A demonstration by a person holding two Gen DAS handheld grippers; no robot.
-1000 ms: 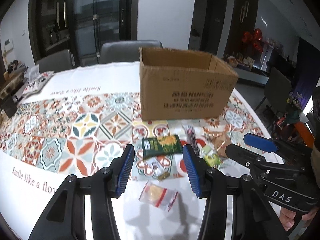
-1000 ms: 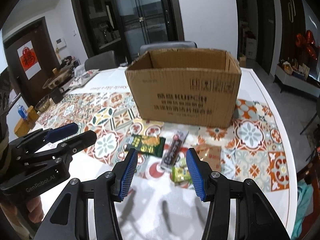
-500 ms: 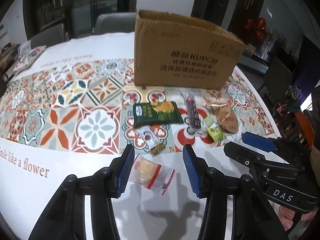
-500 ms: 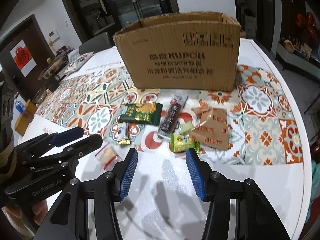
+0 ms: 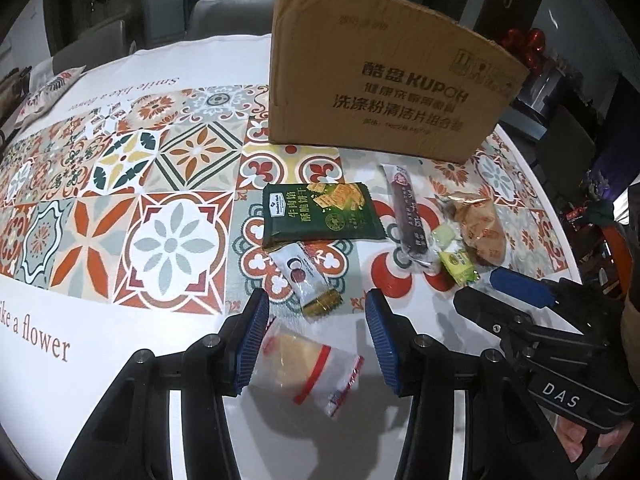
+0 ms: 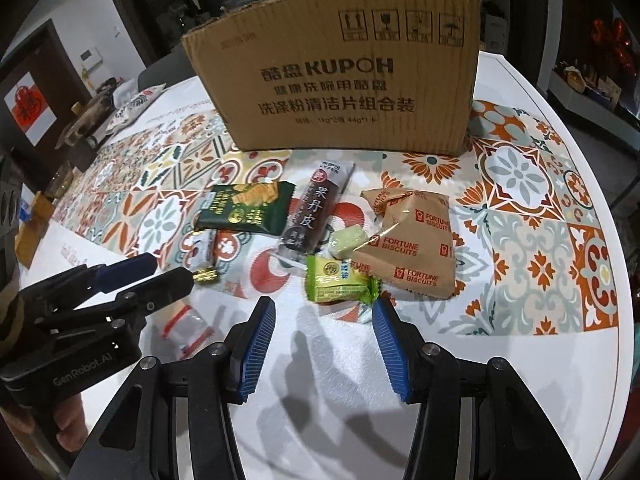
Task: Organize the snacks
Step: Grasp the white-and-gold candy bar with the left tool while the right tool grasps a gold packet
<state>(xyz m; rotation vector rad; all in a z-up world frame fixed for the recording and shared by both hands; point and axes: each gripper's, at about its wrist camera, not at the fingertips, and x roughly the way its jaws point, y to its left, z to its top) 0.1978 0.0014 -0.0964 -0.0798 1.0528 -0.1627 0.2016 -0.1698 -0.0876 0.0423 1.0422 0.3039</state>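
Now both grippers have dropped low over the patterned bench (image 5: pixel 120 240), so picking can begin. Jaws of the left gripper (image 5: pixel 316 340) stand open around a clear plastic packet with a red stripe (image 5: pixel 308 364), crinkly and flat, lying at six o'clock of the snack cluster. Jaws of the right gripper (image 6: pixel 324 344) are open and empty, just short of a lime-green wrapped candy (image 6: pixel 340 280). At twelve o'clock waits the brown cardboard box (image 6: pixel 340 80).
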